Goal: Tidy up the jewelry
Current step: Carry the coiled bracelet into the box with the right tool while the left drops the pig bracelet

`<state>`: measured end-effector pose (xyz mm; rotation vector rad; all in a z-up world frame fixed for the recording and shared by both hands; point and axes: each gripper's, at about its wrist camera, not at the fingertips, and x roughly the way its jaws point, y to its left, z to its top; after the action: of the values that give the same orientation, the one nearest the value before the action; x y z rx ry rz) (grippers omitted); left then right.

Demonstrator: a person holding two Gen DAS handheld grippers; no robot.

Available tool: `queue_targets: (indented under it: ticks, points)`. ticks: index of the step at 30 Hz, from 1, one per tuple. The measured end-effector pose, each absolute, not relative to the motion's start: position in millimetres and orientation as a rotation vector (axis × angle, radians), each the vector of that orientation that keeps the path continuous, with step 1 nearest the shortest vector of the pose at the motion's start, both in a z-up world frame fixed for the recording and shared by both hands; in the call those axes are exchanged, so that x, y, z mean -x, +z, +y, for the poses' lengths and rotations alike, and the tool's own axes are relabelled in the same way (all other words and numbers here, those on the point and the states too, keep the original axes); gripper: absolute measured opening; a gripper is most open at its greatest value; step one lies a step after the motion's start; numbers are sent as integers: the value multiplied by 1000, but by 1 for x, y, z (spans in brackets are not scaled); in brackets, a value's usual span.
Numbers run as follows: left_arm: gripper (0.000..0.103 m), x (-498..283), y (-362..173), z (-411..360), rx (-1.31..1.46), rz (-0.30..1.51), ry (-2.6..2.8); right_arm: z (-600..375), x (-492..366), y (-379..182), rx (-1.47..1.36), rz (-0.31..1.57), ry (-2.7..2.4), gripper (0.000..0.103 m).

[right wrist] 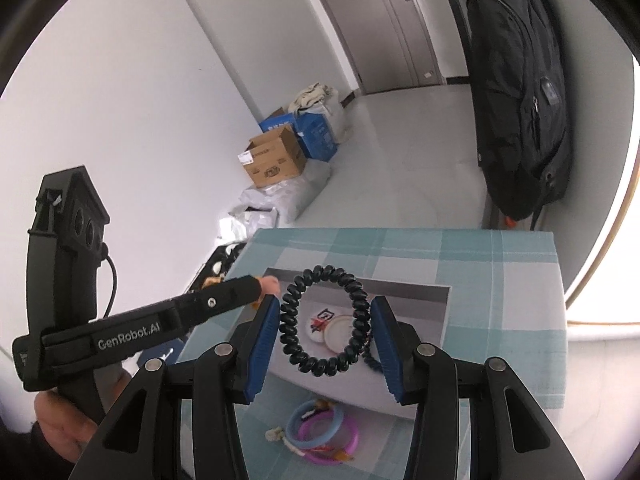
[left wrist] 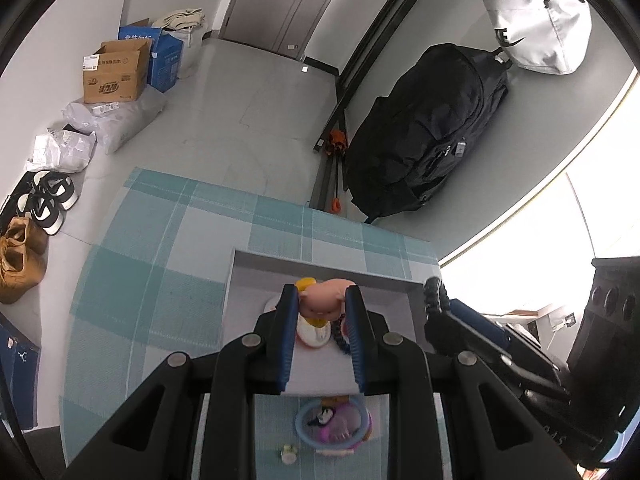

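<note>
The left claw [left wrist: 322,306] grips one pink pig charm [left wrist: 324,300] above the grey tray [left wrist: 240,280] on the checked table [left wrist: 160,248]. The right claw [right wrist: 324,324] clasps one black coil band [right wrist: 322,320] over the same tray, where two round discs [right wrist: 332,326] lie. In front of the tray sit two rings, one blue [right wrist: 316,426] and one pink [right wrist: 340,440].

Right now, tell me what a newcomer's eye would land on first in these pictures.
The black coiled hair tie, held between the pads of the right hand-held gripper over the grey tray. Next, the pink pig-shaped charm clamped in the left hand-held gripper. Behind both, a big black backpack leans against the wall.
</note>
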<state>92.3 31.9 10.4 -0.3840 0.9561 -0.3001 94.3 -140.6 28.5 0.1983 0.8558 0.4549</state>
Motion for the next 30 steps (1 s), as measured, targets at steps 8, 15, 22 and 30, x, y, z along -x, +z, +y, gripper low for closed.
queue_targets:
  ticks: [8, 15, 22, 30]
  points:
    - [19, -105, 0, 21, 352, 997, -300, -144, -109, 15, -210, 904, 445, 46]
    - [19, -108, -6, 13, 329, 1020, -324, -151, -115, 4, -238, 952, 411, 47]
    - [19, -112, -10, 18, 385, 1040, -359, -156, -114, -1, -259, 980, 393, 47]
    - [33, -114, -12, 19, 470, 1064, -408, -161, -110, 4, -289, 966, 372, 61]
